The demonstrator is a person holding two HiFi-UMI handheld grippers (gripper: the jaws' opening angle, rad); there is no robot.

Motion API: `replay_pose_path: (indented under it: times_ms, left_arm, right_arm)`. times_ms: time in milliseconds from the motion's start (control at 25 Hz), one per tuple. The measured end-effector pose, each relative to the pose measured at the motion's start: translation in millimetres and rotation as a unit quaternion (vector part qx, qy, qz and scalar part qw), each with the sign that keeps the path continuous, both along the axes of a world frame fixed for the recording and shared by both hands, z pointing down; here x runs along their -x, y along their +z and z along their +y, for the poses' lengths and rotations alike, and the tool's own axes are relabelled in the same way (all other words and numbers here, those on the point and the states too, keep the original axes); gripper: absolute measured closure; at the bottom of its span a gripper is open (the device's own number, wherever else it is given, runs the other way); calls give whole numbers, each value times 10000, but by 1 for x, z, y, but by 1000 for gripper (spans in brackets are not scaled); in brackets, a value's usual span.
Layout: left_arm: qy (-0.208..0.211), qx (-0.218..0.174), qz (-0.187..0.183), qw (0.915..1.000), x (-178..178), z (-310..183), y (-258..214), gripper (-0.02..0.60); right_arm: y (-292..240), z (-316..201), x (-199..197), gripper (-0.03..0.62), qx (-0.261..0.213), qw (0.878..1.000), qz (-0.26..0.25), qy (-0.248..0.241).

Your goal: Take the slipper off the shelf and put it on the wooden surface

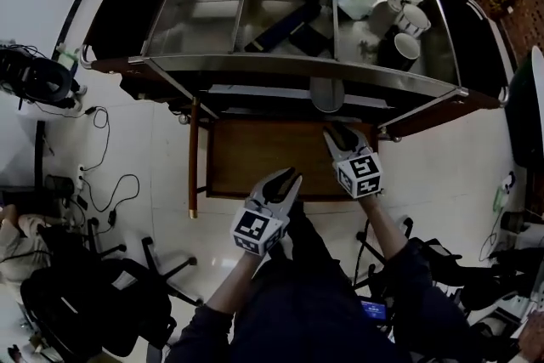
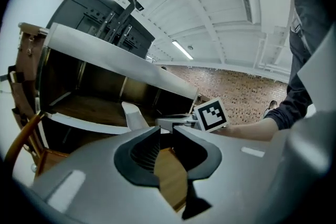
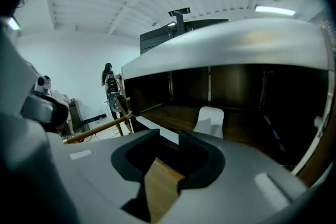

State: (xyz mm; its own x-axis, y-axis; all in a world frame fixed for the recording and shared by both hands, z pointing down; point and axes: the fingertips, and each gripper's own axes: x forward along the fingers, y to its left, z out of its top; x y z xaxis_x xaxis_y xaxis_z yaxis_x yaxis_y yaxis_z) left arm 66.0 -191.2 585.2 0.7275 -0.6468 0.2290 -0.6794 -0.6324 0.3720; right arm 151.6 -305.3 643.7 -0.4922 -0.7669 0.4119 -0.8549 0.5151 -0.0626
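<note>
**A:** Where's the slipper right now?

**B:** The slipper (image 3: 210, 119) is on the shelf (image 1: 255, 90) under the glass top (image 1: 255, 13), toward the right and close to the front edge. The wooden surface (image 1: 255, 153) is lower down and nearer to me.

**A:** And your grippers?

**B:** My right gripper (image 1: 337, 132) is over the far right part of the wood, just short of the slipper. Its jaws are well apart with nothing between them. My left gripper (image 1: 289, 176) is at the near edge with its jaws only slightly parted, and it's empty too.

**A:** How do you expect it to handle?

**B:** It looks pale, thin and soft, so I'd guess it's light and floppy rather than stiff. It isn't fragile, but it will probably sag or swing if I grab one corner.

**A:** So where would you grip it?

**B:** I'd take the near end, pinching the sole and upper together where it's thickest. That should stop it folding, and a firm squeeze won't hurt it
</note>
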Motion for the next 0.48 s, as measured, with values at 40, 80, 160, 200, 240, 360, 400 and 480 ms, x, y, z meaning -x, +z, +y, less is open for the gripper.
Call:
replay_pose_path:
  times_ms: [40, 80, 160, 200, 240, 360, 400, 480]
  left_arm:
    - [2, -32, -33, 10000, -5, -12, 3, 505]
    - [5, -40, -71, 10000, -10, -23, 5, 502]
    - [18, 68, -137, 9999, -20, -40, 8, 494]
    - [13, 154, -155, 9998, -23, -46, 9, 491]
    - [-3, 210, -168, 9996, -25, -50, 10, 491]
    - [-93, 162, -293, 9994, -25, -61, 12, 489]
    - [-135, 145, -337, 9992, -24, -65, 11, 489]
    - [-215, 163, -387, 9989, -18, -71, 10, 488]
  right_arm:
    - [6, -20, -4, 494, 17, 10000, 6, 12]
    - [13, -38, -8, 490, 45, 10000, 9, 36]
    - [26, -70, -16, 485, 128, 9999, -15, 104]
    - [32, -84, -19, 485, 182, 9997, -43, 128]
    - [39, -96, -22, 485, 233, 9996, -67, 141]
    - [56, -135, -32, 485, 305, 9992, 7, 265]
    - [62, -147, -35, 479, 325, 9988, 56, 352]
    - [72, -166, -40, 464, 408, 9976, 133, 540]
